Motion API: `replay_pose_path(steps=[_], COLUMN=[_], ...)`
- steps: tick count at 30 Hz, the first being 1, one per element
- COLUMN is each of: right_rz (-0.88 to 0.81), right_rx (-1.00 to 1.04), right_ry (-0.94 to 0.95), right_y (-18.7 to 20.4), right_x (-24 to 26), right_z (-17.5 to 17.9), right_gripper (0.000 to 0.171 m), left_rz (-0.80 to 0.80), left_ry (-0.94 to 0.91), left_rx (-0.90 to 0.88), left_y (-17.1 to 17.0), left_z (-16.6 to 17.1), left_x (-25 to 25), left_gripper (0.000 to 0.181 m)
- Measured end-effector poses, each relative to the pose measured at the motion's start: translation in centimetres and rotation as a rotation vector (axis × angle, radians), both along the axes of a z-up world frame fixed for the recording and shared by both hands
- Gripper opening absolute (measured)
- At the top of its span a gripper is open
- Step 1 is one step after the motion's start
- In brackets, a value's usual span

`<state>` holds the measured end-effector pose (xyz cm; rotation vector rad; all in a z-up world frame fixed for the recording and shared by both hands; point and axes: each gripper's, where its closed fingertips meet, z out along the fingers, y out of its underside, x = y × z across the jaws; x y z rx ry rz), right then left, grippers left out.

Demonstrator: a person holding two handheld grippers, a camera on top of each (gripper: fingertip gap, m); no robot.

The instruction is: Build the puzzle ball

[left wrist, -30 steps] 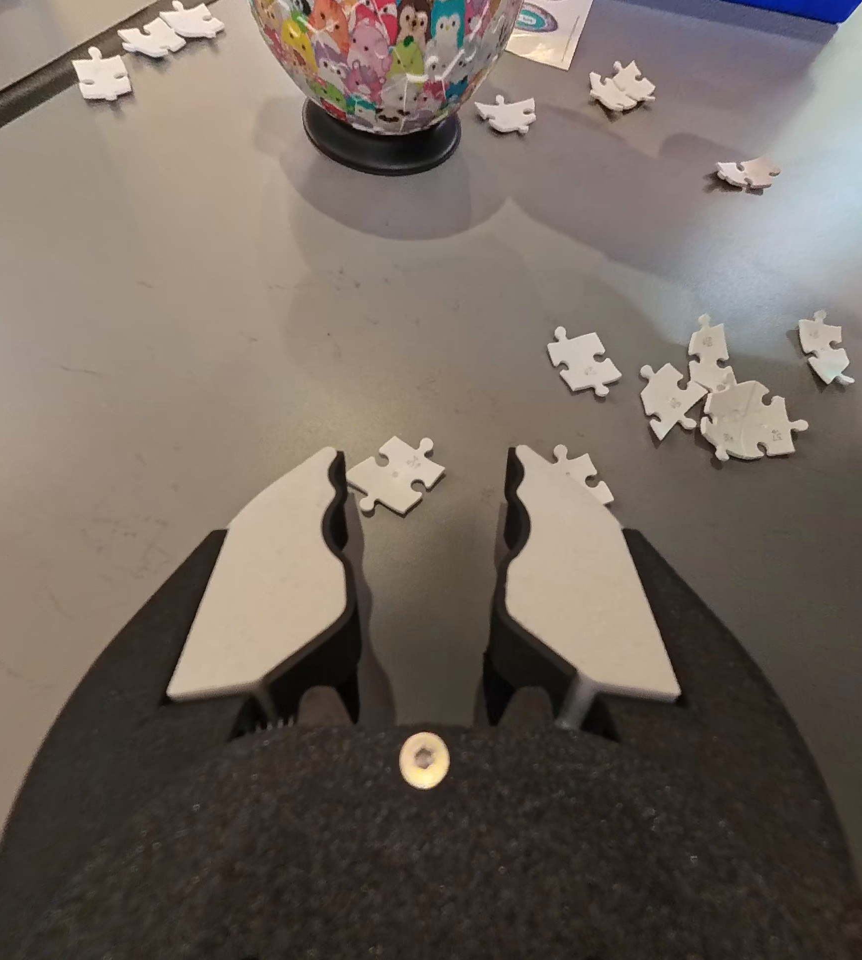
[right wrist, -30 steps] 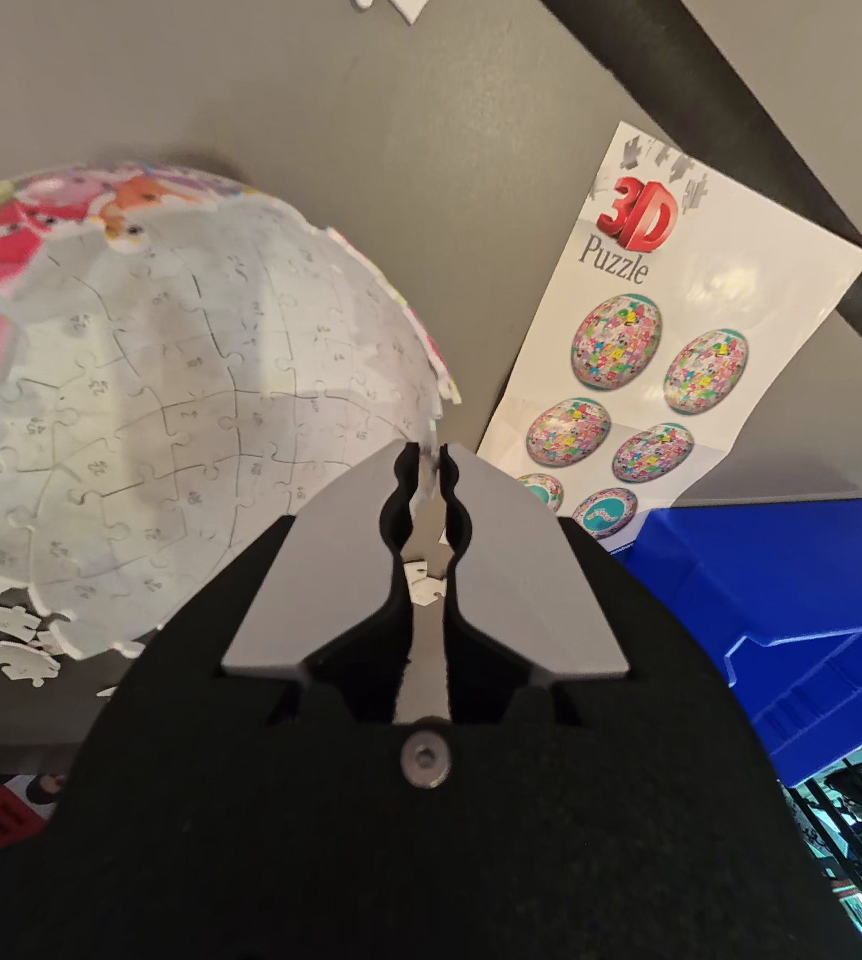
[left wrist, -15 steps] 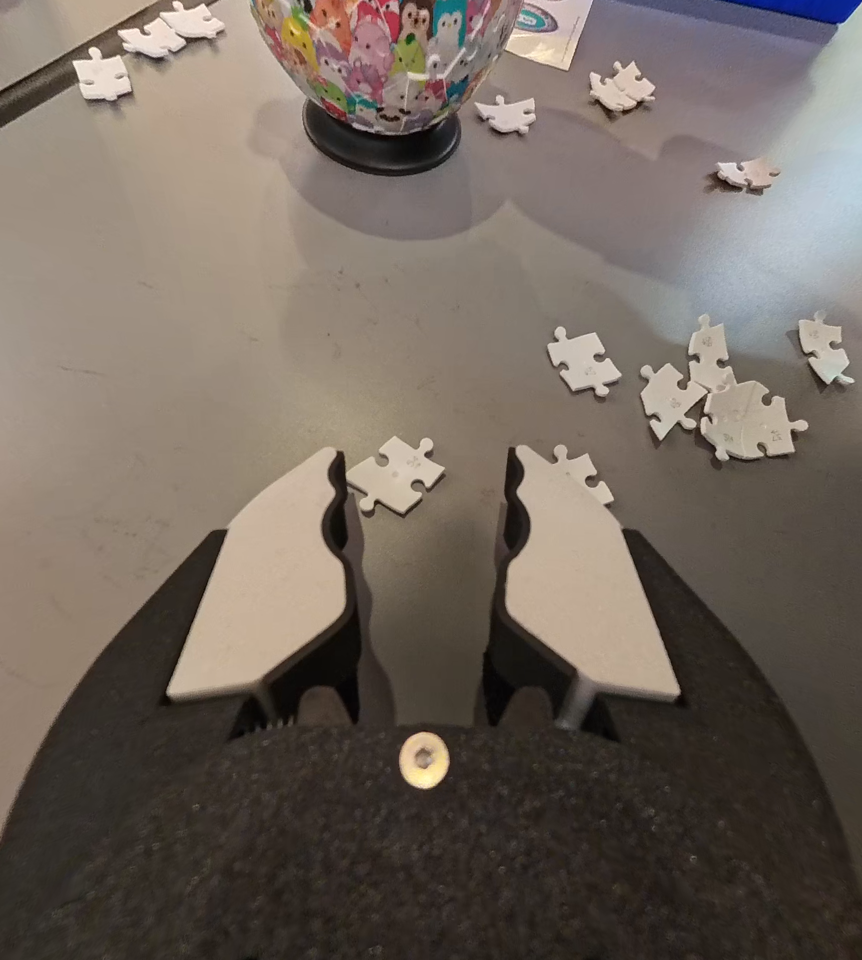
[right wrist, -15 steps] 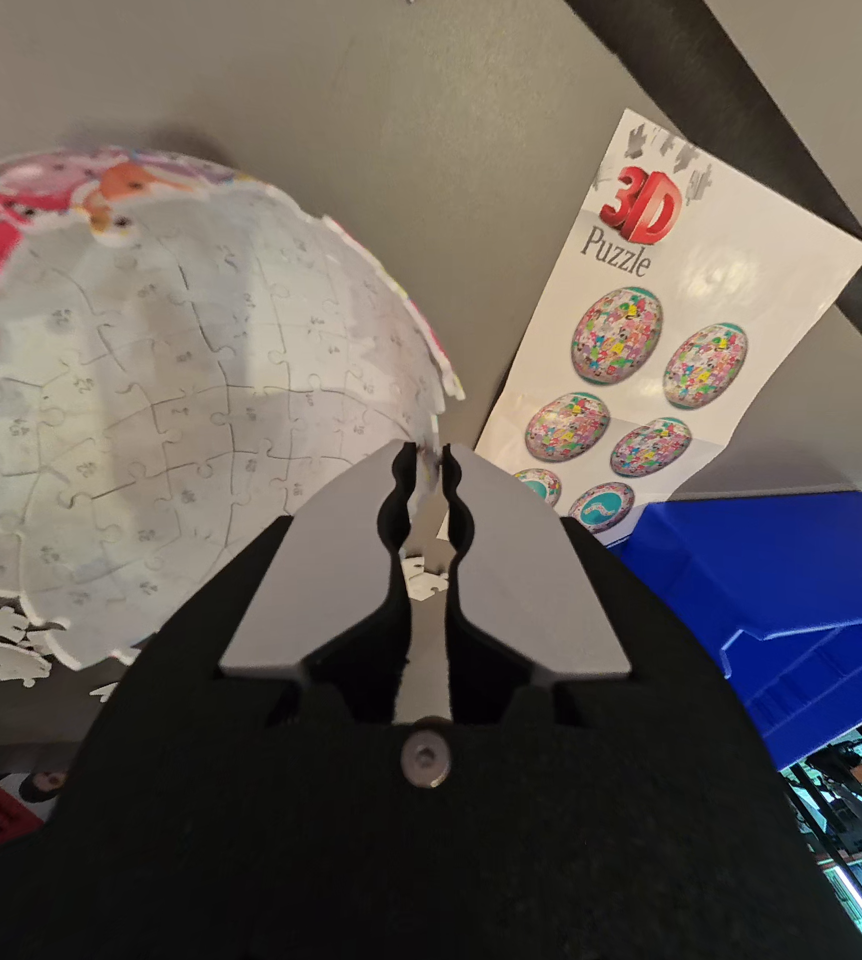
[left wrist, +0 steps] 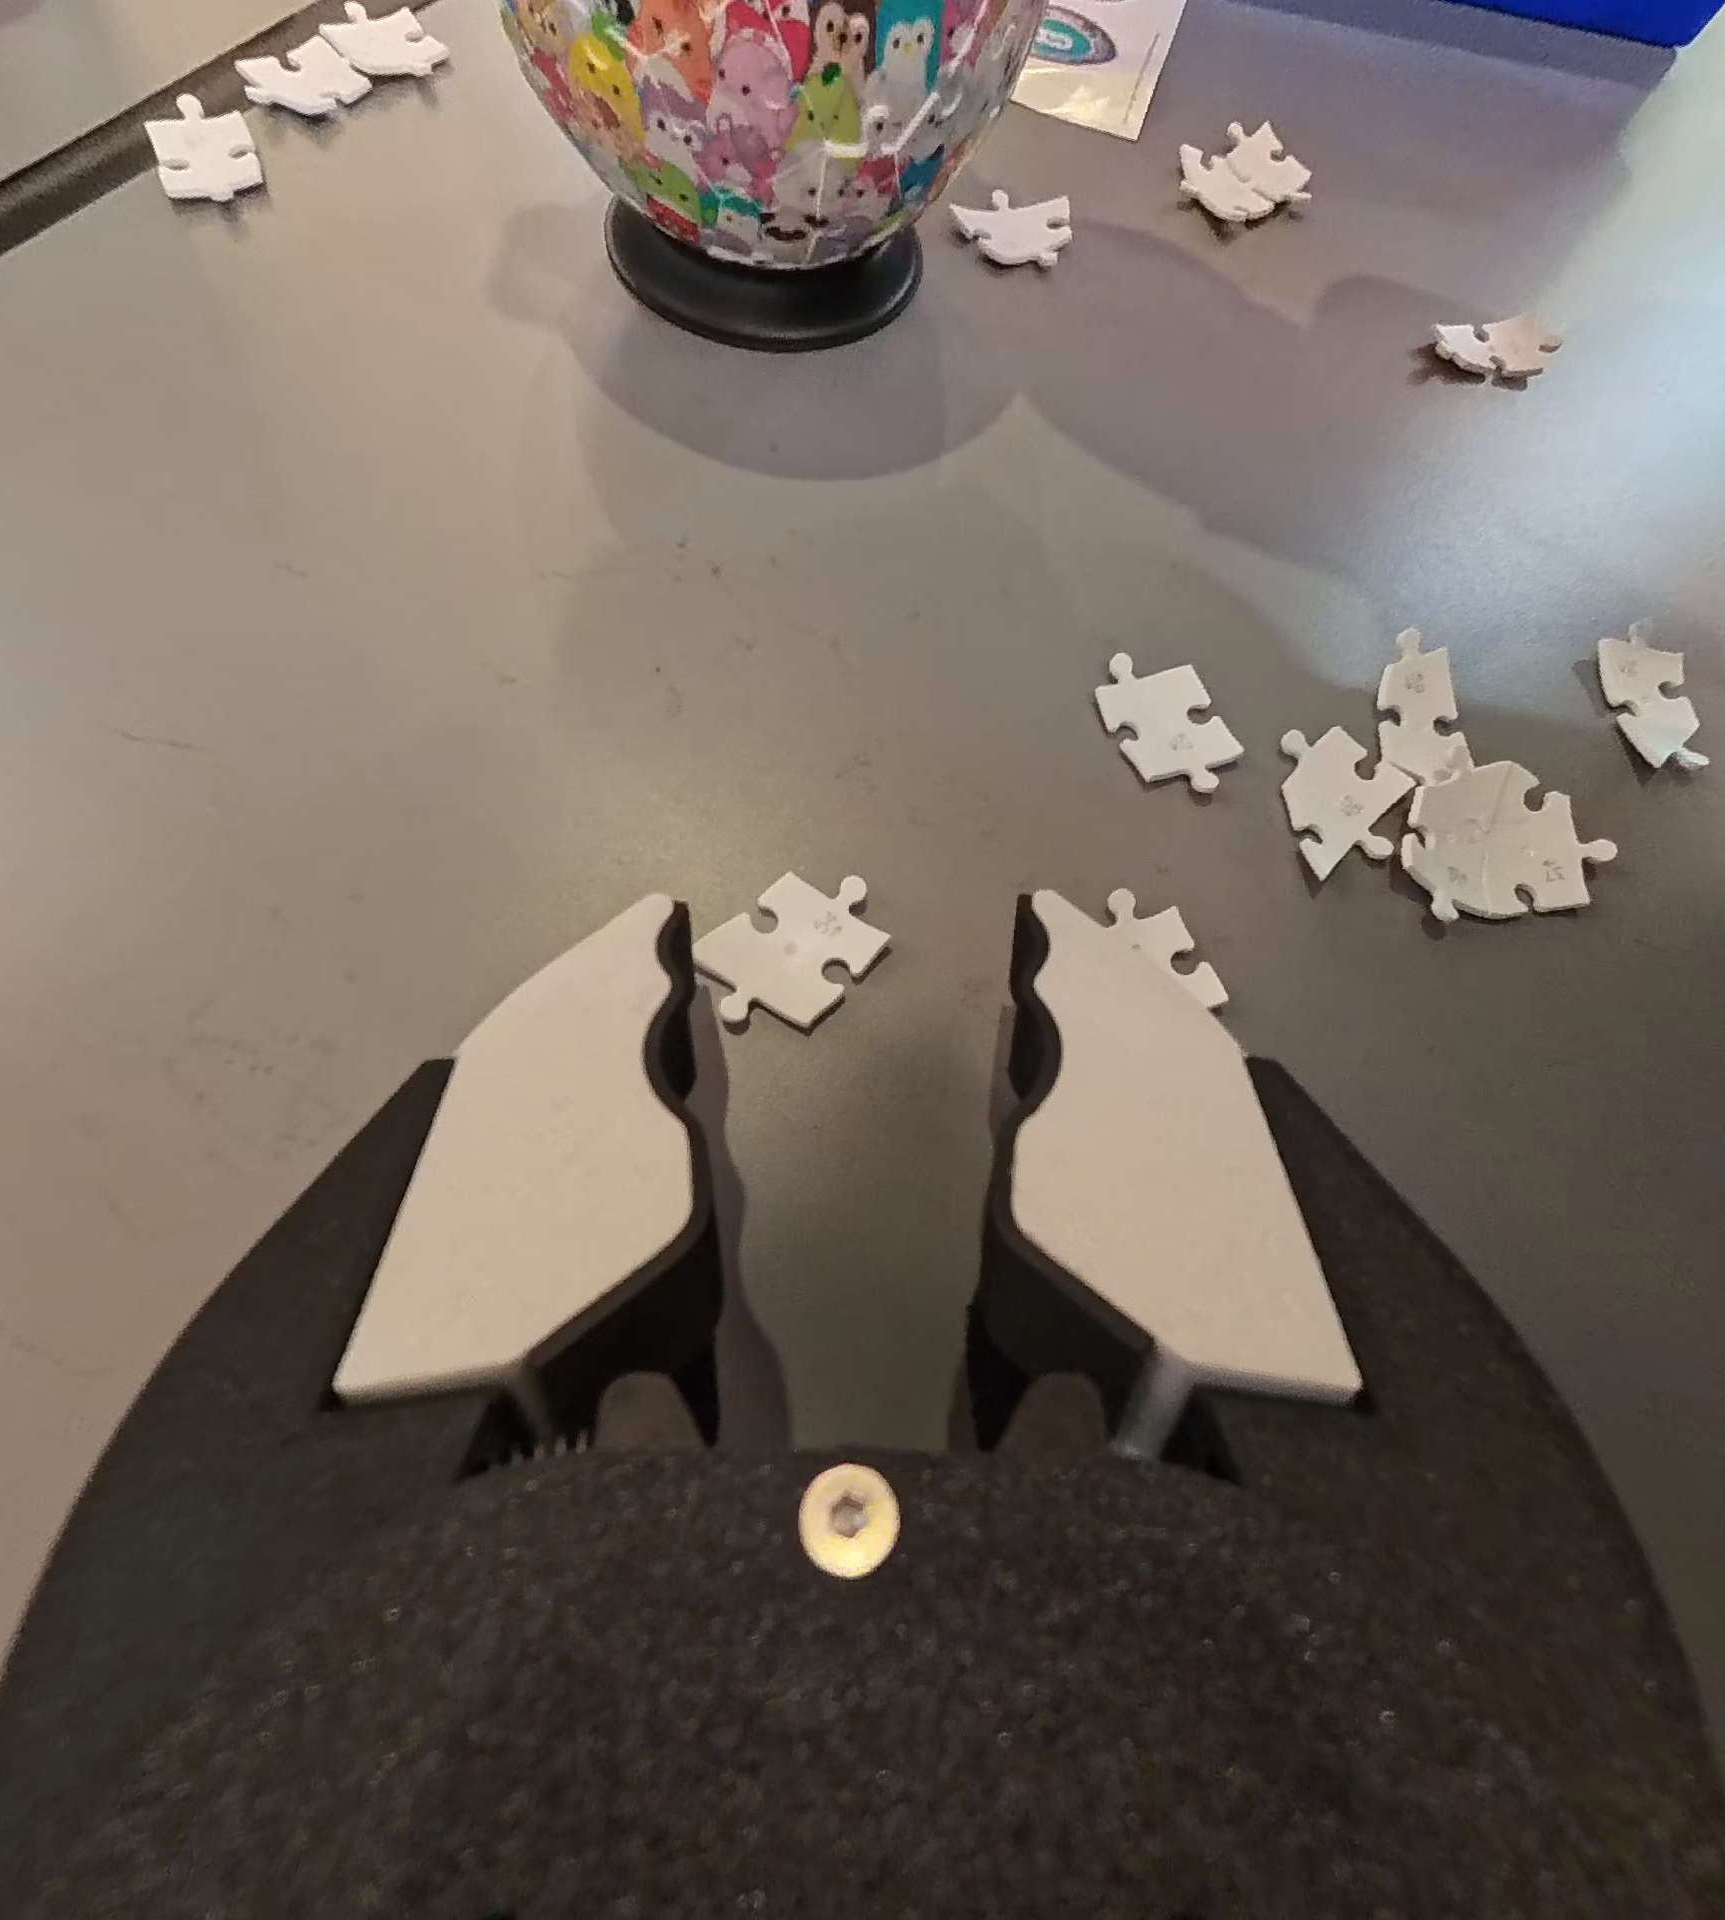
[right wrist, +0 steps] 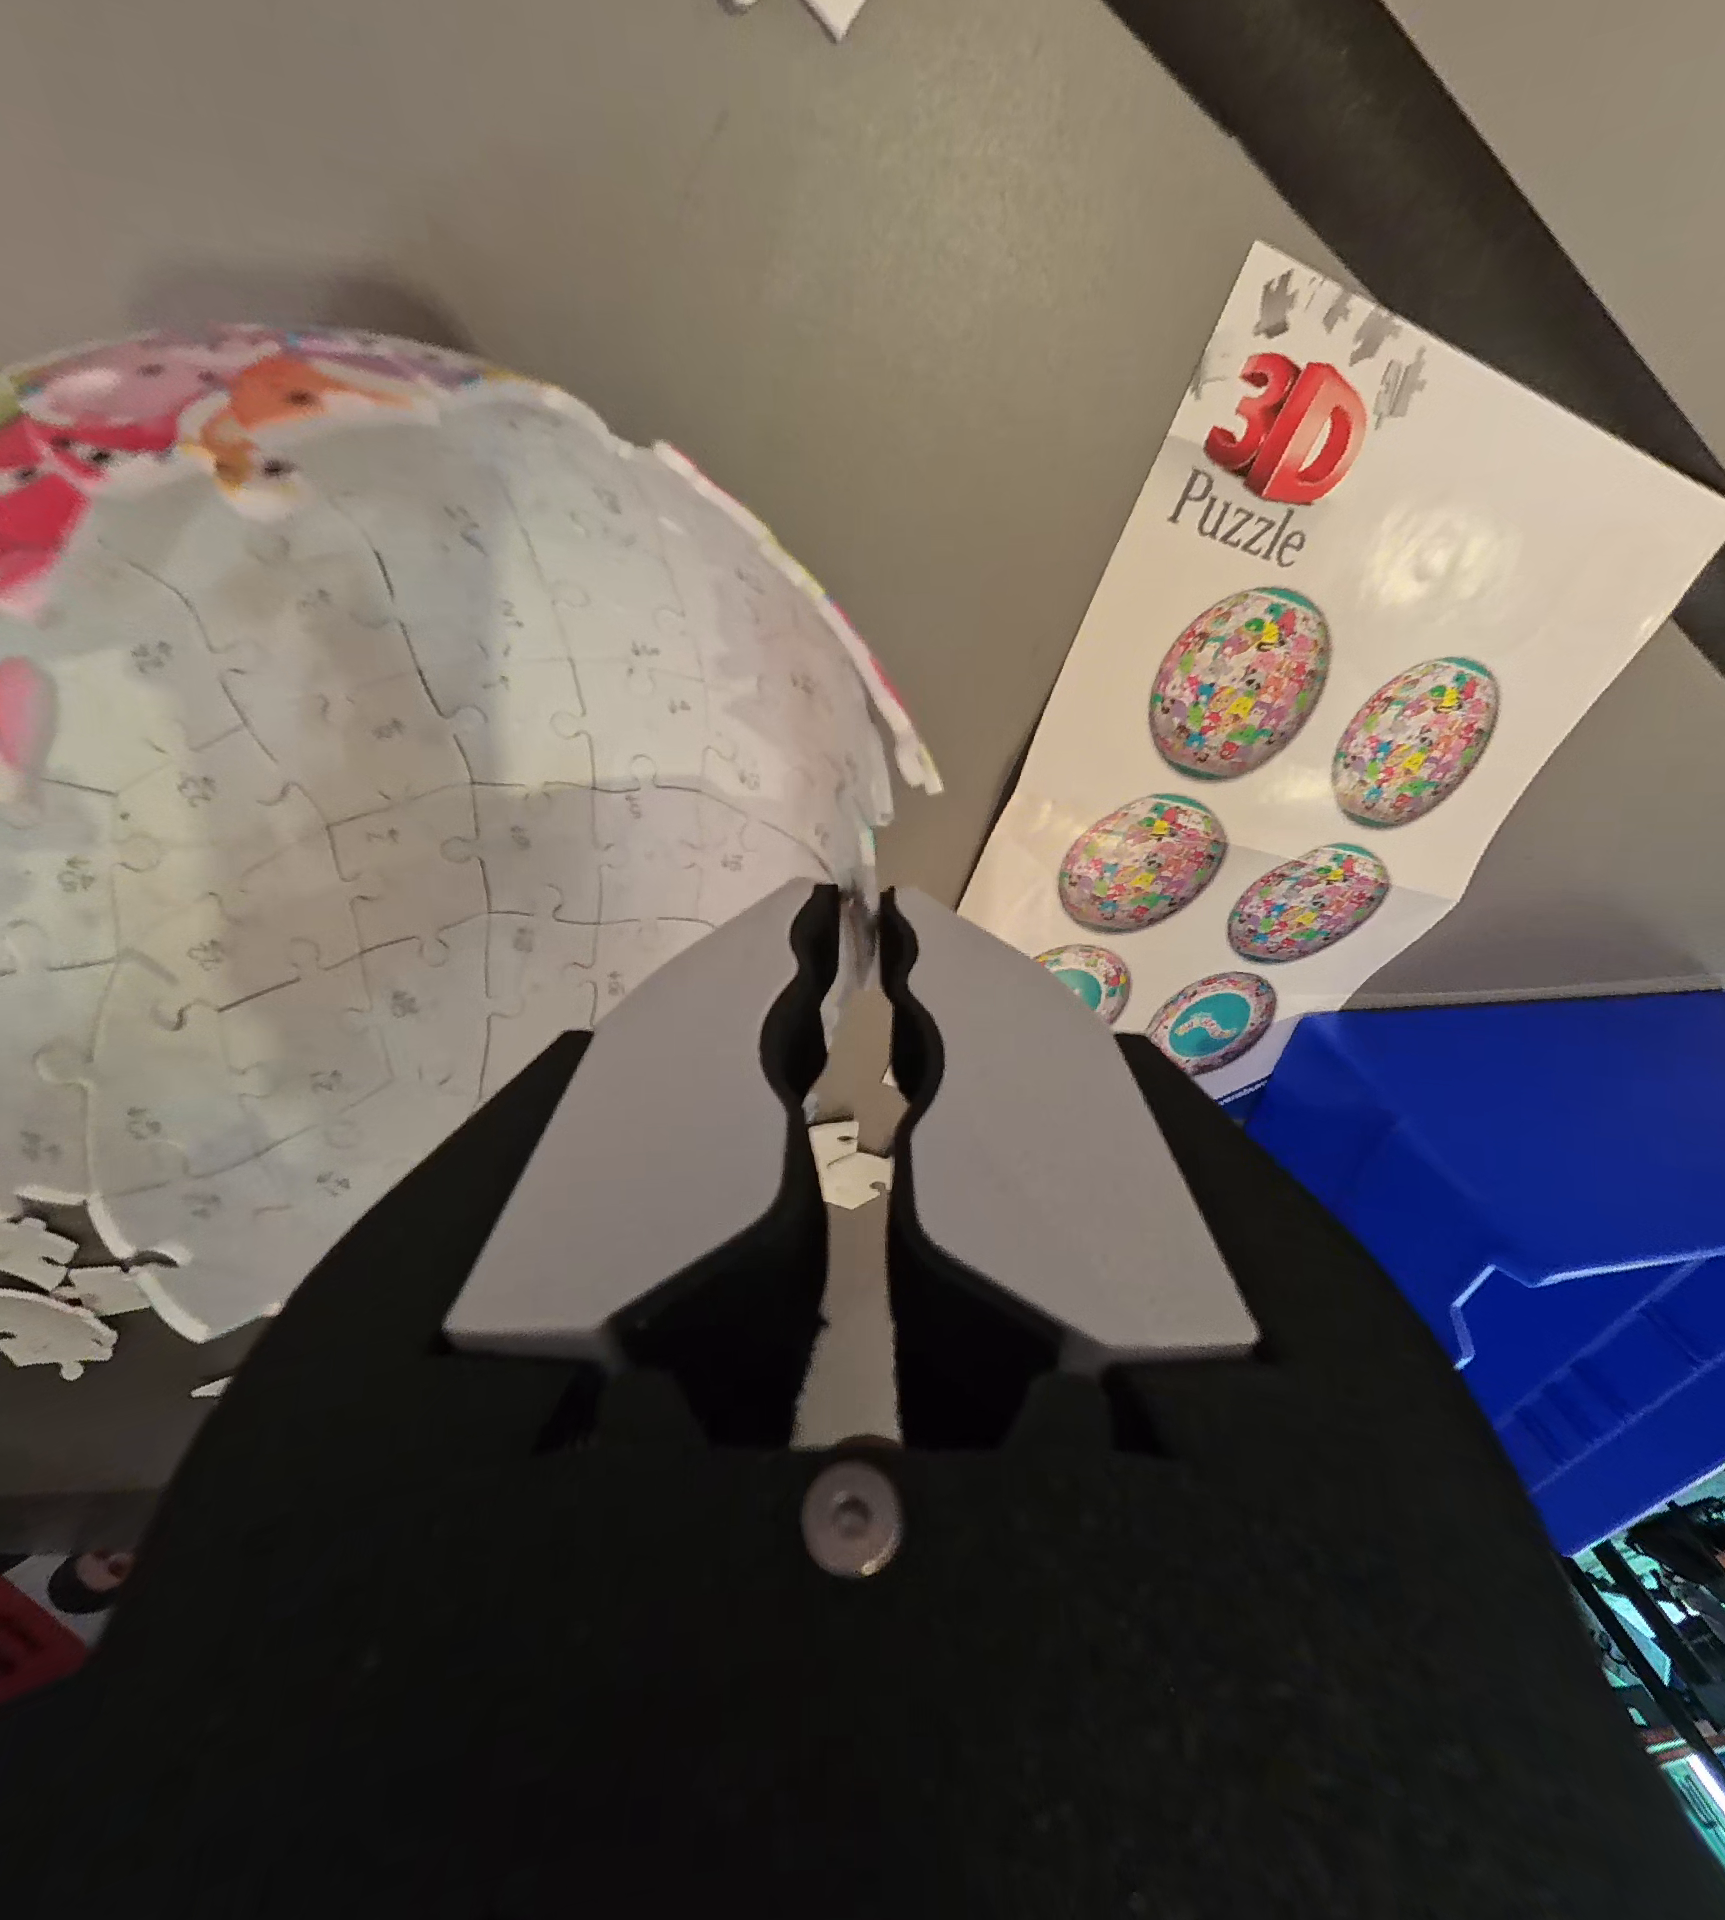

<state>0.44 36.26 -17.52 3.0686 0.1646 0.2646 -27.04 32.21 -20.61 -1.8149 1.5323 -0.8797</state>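
A partly built puzzle ball (left wrist: 770, 114), covered in bright cartoon animals, sits on a round black stand (left wrist: 764, 286) on a grey table (left wrist: 318, 623). The left claw (left wrist: 847, 914) hovers low over the table, well in front of the ball, with its two grey fingers (left wrist: 546, 1164) spread apart and holding nothing. A loose white puzzle piece (left wrist: 796, 961) lies face down on the table just beyond the left finger's tip, and a second piece (left wrist: 1164, 951) is partly hidden behind the right finger's tip. Further out from the ball, to the right of the claw, a small cluster of white pieces (left wrist: 1440, 790) lies scattered, some overlapping. More white pieces (left wrist: 307, 94) lie to the left of the ball near a dark strip in the table, and a few others (left wrist: 1242, 171) lie to the right of the ball. In the right wrist view, the right claw (right wrist: 863, 899) is held close against the open rim of the ball (right wrist: 318, 831), whose white numbered inner surface faces the camera. Its fingers are closed almost together on a thin puzzle piece (right wrist: 858, 1039) seen edge-on between them, its tip at the ball's jagged edge. To the right of the ball a printed instruction sheet (right wrist: 1357, 644) lies flat, and a blue plastic bin (right wrist: 1564, 1195) sits beside the sheet.
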Motion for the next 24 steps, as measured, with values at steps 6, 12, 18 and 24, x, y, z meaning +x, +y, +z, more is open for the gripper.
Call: replay_pose_path(steps=[6, 12, 18, 24], right_rz=[0.002, 0.102, 0.307, 0.674], right_rx=[0.076, 0.579, 0.94, 0.961], right_ry=[0.018, 0.188, 0.227, 0.262], right_y=[0.0, 0.5, -2.2, -3.2], right_x=[0.4, 0.1, 1.5, 1.0], right_z=[1.6, 7.2, 4.4, 1.2], right_gripper=[0.033, 0.027, 0.047, 0.039], left_rz=[-0.001, 0.016, 0.085, 0.069], left_ry=[0.004, -0.02, -0.206, -0.132], left_rx=[0.007, 0.013, 0.044, -0.002], left_y=[0.0, 0.3, 1.9, 3.4], left_z=[0.0, 0.4, 3.5, 10.8], left_x=[0.0, 0.0, 0.4, 8.8], left_gripper=[0.058, 0.053, 0.023, 0.0])
